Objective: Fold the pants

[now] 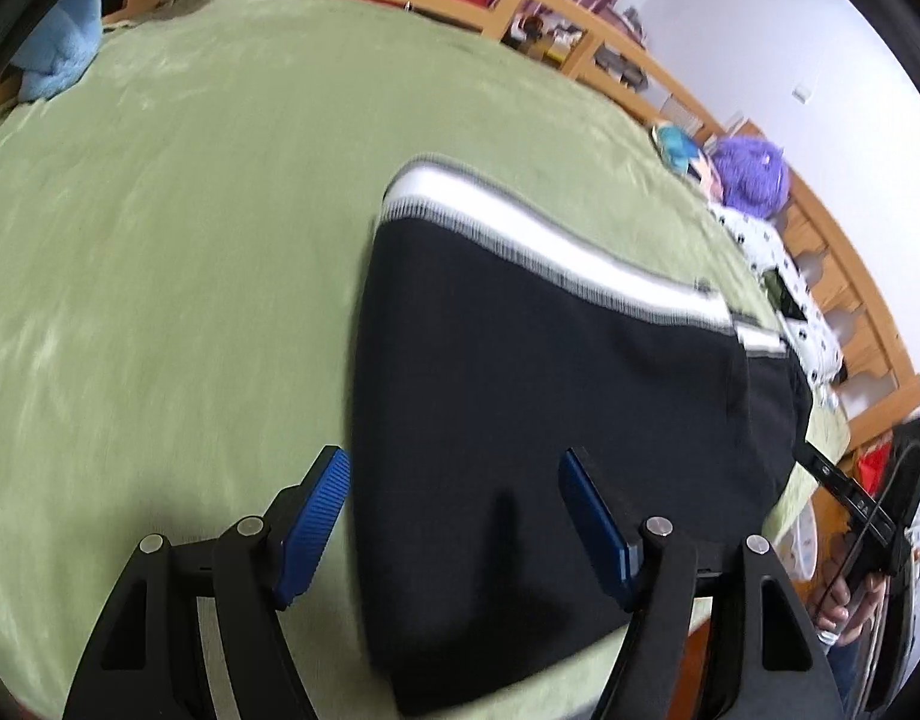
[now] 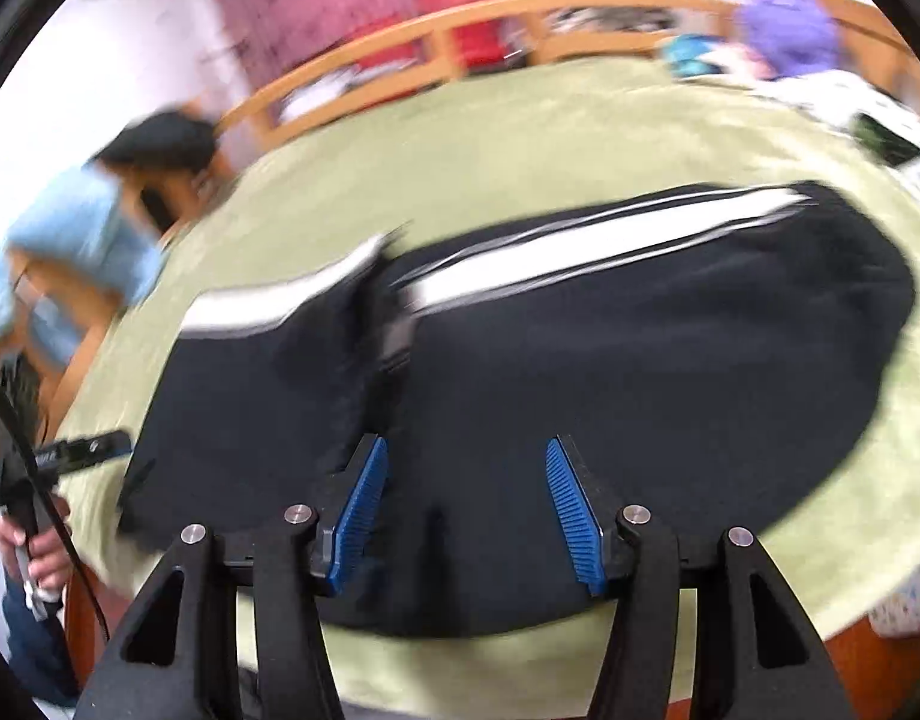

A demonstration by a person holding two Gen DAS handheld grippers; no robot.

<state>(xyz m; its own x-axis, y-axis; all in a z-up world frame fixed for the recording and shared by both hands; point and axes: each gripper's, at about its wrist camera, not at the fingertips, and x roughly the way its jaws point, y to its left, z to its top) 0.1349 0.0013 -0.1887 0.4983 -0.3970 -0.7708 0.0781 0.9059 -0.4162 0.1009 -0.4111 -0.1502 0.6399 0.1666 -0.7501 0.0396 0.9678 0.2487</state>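
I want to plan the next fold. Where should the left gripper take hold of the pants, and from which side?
Probably the near left edge of the pants. That edge lies flat and free on the green cover, between the fingers of the open left gripper, so one finger could slide under it from the cover side. The white stripe runs along the far edge, a longer reach.

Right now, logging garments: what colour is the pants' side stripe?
White stripe on black pants; left wrist view.

The left gripper [image 1: 454, 516] hovers with its blue-padded jaws spread wide, nothing between them. The right gripper [image 2: 467, 507] does likewise, jaws apart and empty. Each is held by a bare hand [image 1: 844, 612].
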